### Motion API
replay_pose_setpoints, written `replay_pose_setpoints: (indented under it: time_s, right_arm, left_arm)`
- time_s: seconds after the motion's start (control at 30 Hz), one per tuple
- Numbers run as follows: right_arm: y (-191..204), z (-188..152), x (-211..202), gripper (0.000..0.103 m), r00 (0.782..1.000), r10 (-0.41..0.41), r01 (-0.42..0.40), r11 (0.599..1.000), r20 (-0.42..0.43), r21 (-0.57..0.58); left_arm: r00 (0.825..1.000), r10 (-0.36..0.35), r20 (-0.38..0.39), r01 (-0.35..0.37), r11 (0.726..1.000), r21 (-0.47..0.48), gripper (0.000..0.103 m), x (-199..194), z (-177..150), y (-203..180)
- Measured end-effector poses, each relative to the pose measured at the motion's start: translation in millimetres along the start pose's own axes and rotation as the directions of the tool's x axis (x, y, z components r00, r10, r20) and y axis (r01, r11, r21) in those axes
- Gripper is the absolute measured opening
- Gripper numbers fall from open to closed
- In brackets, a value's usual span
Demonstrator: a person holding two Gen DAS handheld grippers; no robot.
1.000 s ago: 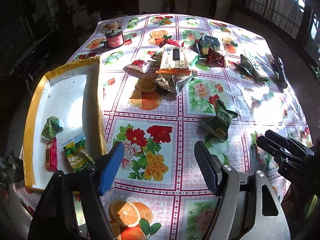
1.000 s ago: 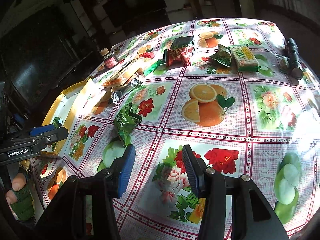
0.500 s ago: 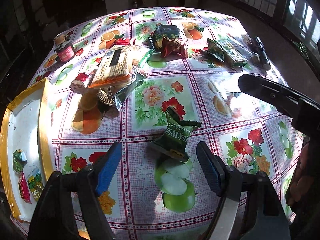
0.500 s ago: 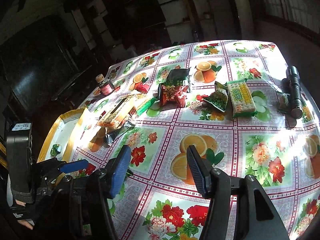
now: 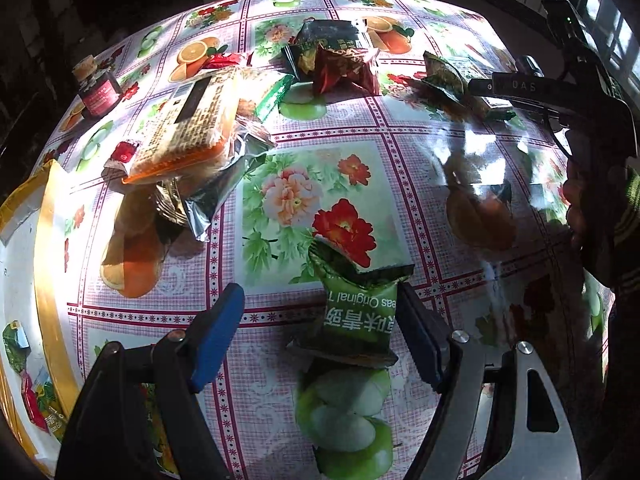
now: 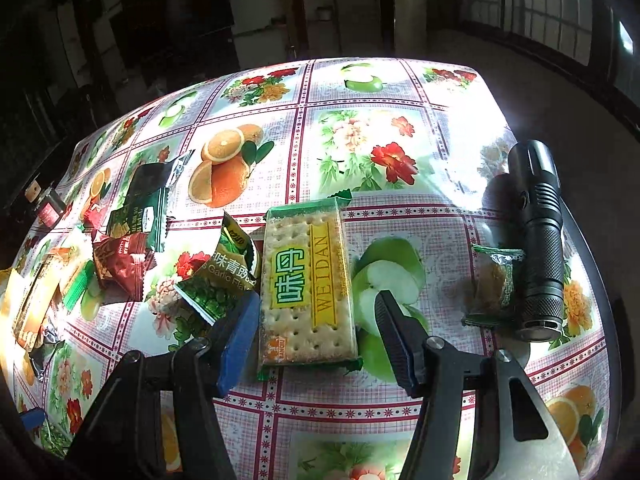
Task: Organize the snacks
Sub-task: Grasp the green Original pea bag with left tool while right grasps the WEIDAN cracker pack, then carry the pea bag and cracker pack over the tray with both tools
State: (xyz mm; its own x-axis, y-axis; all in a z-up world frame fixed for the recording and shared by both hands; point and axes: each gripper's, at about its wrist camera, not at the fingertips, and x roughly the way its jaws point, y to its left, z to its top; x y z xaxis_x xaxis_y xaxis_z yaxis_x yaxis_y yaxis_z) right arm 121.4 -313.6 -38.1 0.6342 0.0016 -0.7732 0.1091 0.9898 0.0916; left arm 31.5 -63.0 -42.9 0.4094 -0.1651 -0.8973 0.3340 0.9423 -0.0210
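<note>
In the left wrist view my left gripper (image 5: 320, 332) is open, its jaws on either side of a green pea snack packet (image 5: 356, 312) lying on the flowered tablecloth; the packet sits near the right jaw. In the right wrist view my right gripper (image 6: 316, 332) is open around the near end of a WEIDAN cracker pack (image 6: 308, 280), with a green garlic pea packet (image 6: 220, 280) against its left side. The right gripper also shows in the left wrist view (image 5: 520, 92) at the far right.
A white tray with a yellow rim (image 5: 44, 264) at the left holds a few small packets. A large cracker pack (image 5: 188, 124), foil bags, red and dark packets (image 5: 336, 56) and a jar (image 5: 96, 88) lie further back. A black flashlight (image 6: 540, 240) and a small wrapped snack (image 6: 494, 284) lie right.
Both grippers moved forward and down. The left one went from the tray side to straddle the green pea packet. The right one closed in on the WEIDAN cracker pack.
</note>
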Motion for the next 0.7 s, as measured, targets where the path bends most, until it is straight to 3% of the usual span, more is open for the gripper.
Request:
replay_pose_setpoints:
  time_s: [0.03,0.1,0.13,0.2,0.23,0.27,0.47,0.7]
  right_arm:
    - [2,1,4,0.06,1.0,-0.005,0.005,1.0,-0.017,-0.008]
    - [8,3,3,0.047,1.0,-0.011,0.01,0.999,-0.015,-0.053]
    - [12,1,4,0.046,0.999,-0.025,0.022,0.997,-0.029,-0.075]
    - [17,-5,2,0.046,0.999,-0.021,0.019,0.995,-0.026,-0.099]
    - [17,-8,-2,0.046,1.0,-0.009,0.006,0.996,-0.027,-0.093]
    - [17,-13,-7,0.046,1.0,0.007,-0.009,0.996,-0.024,-0.085]
    - [18,-47,-54,0.046,0.99,0.143,-0.142,0.99,0.02,-0.023]
    - [28,-87,-111,0.046,0.952,0.292,-0.295,0.955,0.09,0.027]
  left_arm:
    - [1.0,0.001,0.001,-0.001,1.0,-0.003,0.077,2,0,2]
    - [1.0,0.006,0.008,-0.006,1.0,0.0,0.077,2,0,2]
    - [1.0,0.008,0.014,-0.008,1.0,0.002,0.073,1,0,2]
    - [1.0,0.008,0.03,-0.008,1.0,0.008,0.058,-1,-1,0]
    - [0.999,0.007,0.033,-0.007,1.0,0.013,0.04,-3,-1,-1]
    - [0.999,0.01,0.033,-0.011,1.0,0.016,0.034,-5,-1,-1]
    - [0.999,0.03,0.031,-0.031,0.999,0.009,0.032,-14,-10,-2]
    - [0.997,0.062,0.055,-0.059,0.997,-0.057,0.032,-42,-29,8]
